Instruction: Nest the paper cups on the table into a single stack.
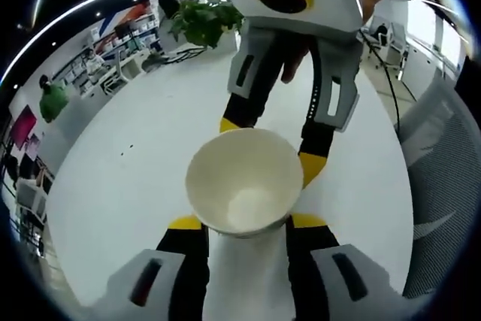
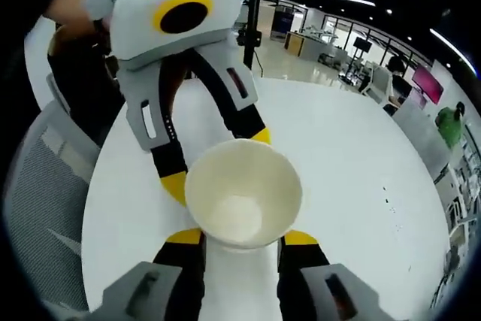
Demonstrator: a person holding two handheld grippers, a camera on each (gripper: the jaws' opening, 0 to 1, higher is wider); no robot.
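White and round, the table (image 1: 113,186) stands in an open office, with a potted plant (image 1: 204,20) at its far edge and a mesh chair (image 1: 443,186) beside it. One paper cup (image 1: 242,189) is seen from above in both views, held in the air between the two grippers, which face each other across it. In the left gripper view the left gripper (image 1: 244,223) is closed narrowly on the near side of the cup, just under the rim, while the right gripper (image 1: 270,148) reaches in from the far side, its yellow tips at the rim. In the right gripper view the right gripper (image 2: 242,237) grips the cup (image 2: 244,193) in the same manner and the left gripper (image 2: 218,159) is met opposite.

Whether a single cup or several nested ones are held cannot be told from above. The main risk is judged to be crushing: thin paper squeezed from both sides may be pushed oval and jam when nested. If one gripper is released while the other pulls, the cup may be tilted or dropped onto the table.
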